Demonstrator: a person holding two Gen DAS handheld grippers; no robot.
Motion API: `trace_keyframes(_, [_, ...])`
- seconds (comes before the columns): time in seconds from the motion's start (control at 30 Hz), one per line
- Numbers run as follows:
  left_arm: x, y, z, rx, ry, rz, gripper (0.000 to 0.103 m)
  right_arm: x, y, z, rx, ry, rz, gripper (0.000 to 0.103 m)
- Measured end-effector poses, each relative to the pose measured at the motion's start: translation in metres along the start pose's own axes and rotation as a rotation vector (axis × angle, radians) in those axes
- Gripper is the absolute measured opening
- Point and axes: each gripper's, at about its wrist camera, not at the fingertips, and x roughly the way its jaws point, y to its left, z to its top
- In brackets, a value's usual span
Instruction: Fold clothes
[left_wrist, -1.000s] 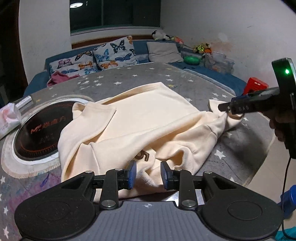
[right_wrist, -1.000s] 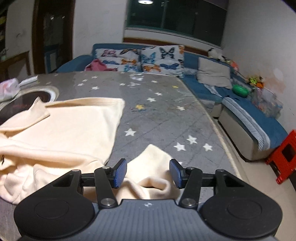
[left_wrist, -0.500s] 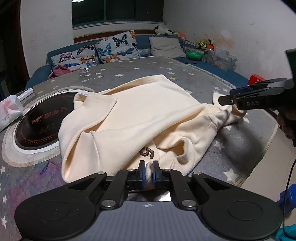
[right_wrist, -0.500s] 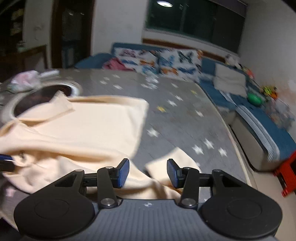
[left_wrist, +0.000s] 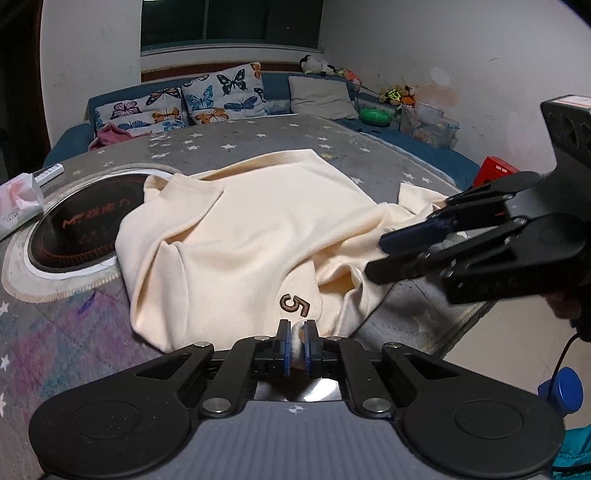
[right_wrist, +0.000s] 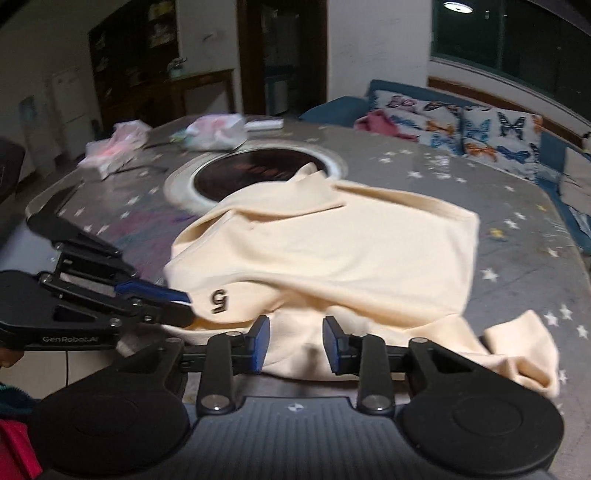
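A cream sweatshirt (left_wrist: 266, 229) with a brown "5" (left_wrist: 294, 305) lies rumpled on the grey star-print table cover (left_wrist: 258, 140). My left gripper (left_wrist: 294, 332) is shut on the shirt's near hem, just below the "5". In the right wrist view that gripper (right_wrist: 190, 306) comes in from the left beside the "5" (right_wrist: 218, 301). My right gripper (right_wrist: 295, 332) hovers at the sweatshirt's (right_wrist: 332, 251) near edge. Its jaws are closing with cloth lying between them, but the pads stand apart from it. The left wrist view shows it (left_wrist: 376, 258) reaching in from the right.
A black round hob (left_wrist: 74, 232) is set into the table behind the shirt, partly under it. Tissue packs (right_wrist: 218, 131) lie at the far side. A sofa with butterfly cushions (left_wrist: 221, 96) stands beyond. A red stool (left_wrist: 495, 173) is on the floor past the table's edge.
My left gripper closed on the hem below the "5". My right gripper swung away from the sleeve toward the hem near the left gripper, and its jaws narrowed.
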Motion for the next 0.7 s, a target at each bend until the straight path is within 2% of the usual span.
trace_keyframes(0.17, [-0.001, 0.002, 0.000, -0.001, -0.009, -0.004, 0.008, 0.015, 0.008, -0.001, -0.030, 0.010, -0.006, 0.027])
trace_keyframes(0.27, [0.001, 0.004, 0.000, -0.007, -0.005, -0.001, 0.008, 0.025, 0.011, -0.002, -0.043, 0.016, -0.043, 0.019])
trace_keyframes(0.33, [0.003, 0.005, 0.000, -0.011, 0.000, 0.002, 0.008, 0.027, 0.011, -0.004, -0.044, 0.027, -0.048, 0.005])
trace_keyframes(0.57, [-0.004, 0.011, 0.002, -0.019, -0.038, -0.010, 0.011, -0.014, 0.008, -0.012, -0.011, 0.021, 0.011, 0.003])
trace_keyframes(0.7, [-0.002, 0.011, 0.002, -0.006, -0.032, -0.010, 0.011, -0.028, 0.015, -0.026, -0.039, 0.093, 0.048, 0.002])
